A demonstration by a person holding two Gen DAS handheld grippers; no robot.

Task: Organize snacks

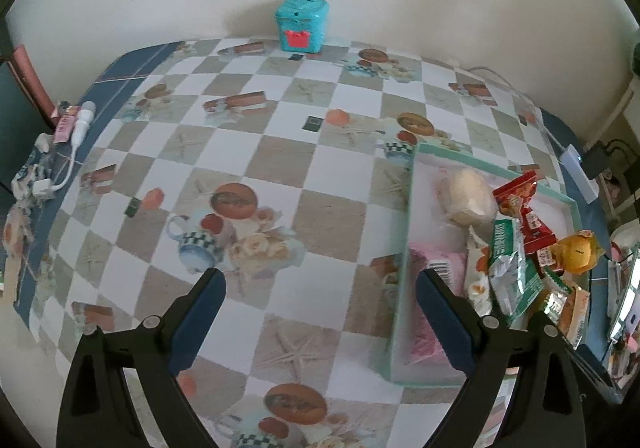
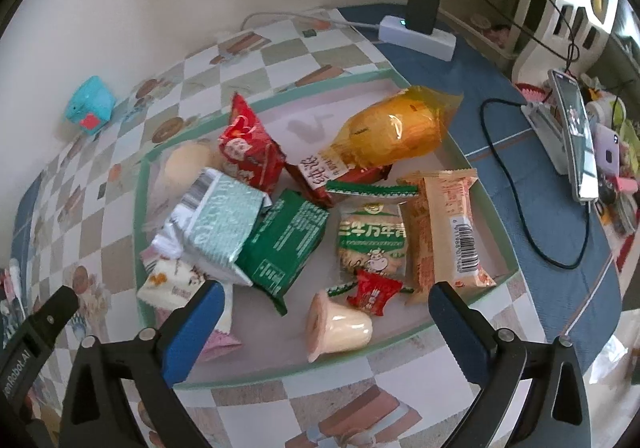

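Note:
A green-rimmed tray (image 2: pixel 260 378) with a pink floor holds several snacks. Among them are a yellow bag (image 2: pixel 396 128), a red packet (image 2: pixel 248 148), a green cracker packet (image 2: pixel 372 244) and a silver-mint packet (image 2: pixel 220 224). My right gripper (image 2: pixel 326 290) stands open over the tray's near side. A pale pudding cup (image 2: pixel 340 322) and a small red candy (image 2: pixel 374 292) lie between its fingers, untouched. My left gripper (image 1: pixel 318 280) is open above the checkered tablecloth (image 1: pixel 280 168), holding nothing. Its right finger (image 1: pixel 444 312) hangs over the tray's left wall (image 1: pixel 405 232), beside a pink packet (image 1: pixel 448 268).
A teal box (image 1: pixel 300 26) stands at the wall. A power strip with a black charger (image 2: pixel 420 32) and a phone on a stand (image 2: pixel 576 136) with cables sit right of the tray. A white device (image 1: pixel 82 120) lies at the table's left edge.

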